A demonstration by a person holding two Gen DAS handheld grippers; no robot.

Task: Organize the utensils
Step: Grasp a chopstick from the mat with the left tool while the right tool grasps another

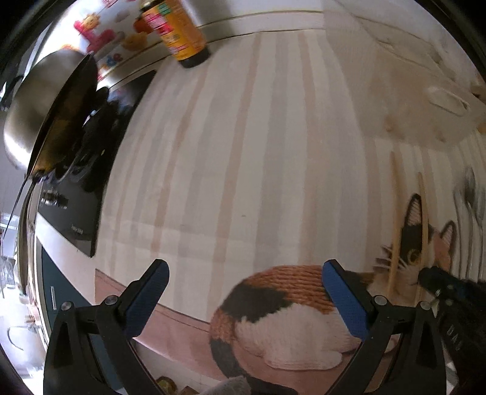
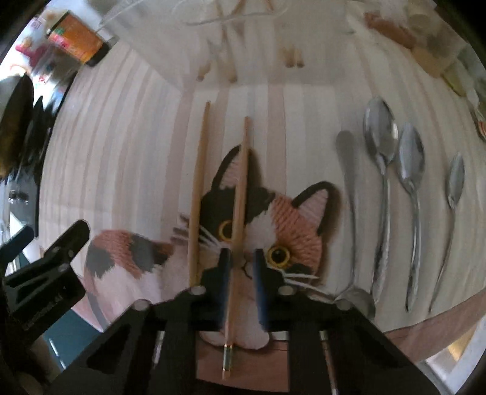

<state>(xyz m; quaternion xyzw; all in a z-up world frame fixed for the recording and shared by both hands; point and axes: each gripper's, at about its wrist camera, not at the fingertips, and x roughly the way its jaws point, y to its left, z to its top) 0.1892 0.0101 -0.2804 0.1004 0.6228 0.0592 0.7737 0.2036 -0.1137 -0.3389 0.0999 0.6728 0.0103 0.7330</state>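
Two wooden chopsticks lie side by side on a cat-print mat (image 2: 127,158). My right gripper (image 2: 243,261) has its jaws narrowly apart around the right chopstick (image 2: 241,194), which runs between the blue pads; no clear pinch shows. The left chopstick (image 2: 199,182) lies just left of it. Several metal spoons (image 2: 382,182) lie in a row at the right. My left gripper (image 1: 244,278) is open and empty above the mat (image 1: 243,152). The chopsticks (image 1: 395,231) and my right gripper (image 1: 446,285) show at its right.
A translucent utensil tray (image 2: 252,45) with chopsticks stands at the back of the mat, also in the left wrist view (image 1: 425,91). A sauce bottle (image 1: 179,27) stands at the back left. A steel pan (image 1: 45,106) sits on a black stove (image 1: 91,188) at the left.
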